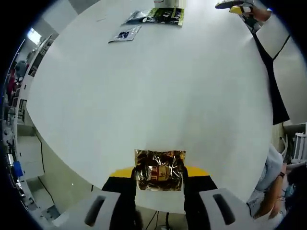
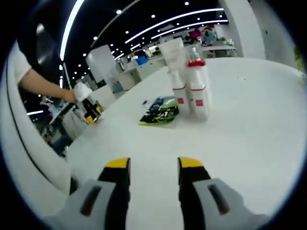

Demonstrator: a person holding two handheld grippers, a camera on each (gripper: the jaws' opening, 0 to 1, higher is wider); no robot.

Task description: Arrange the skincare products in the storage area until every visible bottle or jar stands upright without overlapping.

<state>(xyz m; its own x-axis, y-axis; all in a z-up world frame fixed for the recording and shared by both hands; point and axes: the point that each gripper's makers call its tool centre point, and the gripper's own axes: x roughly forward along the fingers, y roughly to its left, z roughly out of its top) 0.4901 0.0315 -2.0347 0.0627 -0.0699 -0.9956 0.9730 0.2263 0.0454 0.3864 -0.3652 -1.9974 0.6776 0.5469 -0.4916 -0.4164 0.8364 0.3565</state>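
In the left gripper view, your left gripper (image 1: 159, 178) has its jaws clamped on one crinkled gold foil sachet (image 1: 159, 170), held just over the near edge of the white table (image 1: 158, 91). Three more flat packets (image 1: 154, 19) lie at the far edge, well apart from it. In the right gripper view, your right gripper (image 2: 153, 165) hovers over the table with its jaws apart and nothing between them. Two white bottles (image 2: 188, 81) stand upright side by side, touching, with a green-and-black packet (image 2: 160, 114) lying just beside them.
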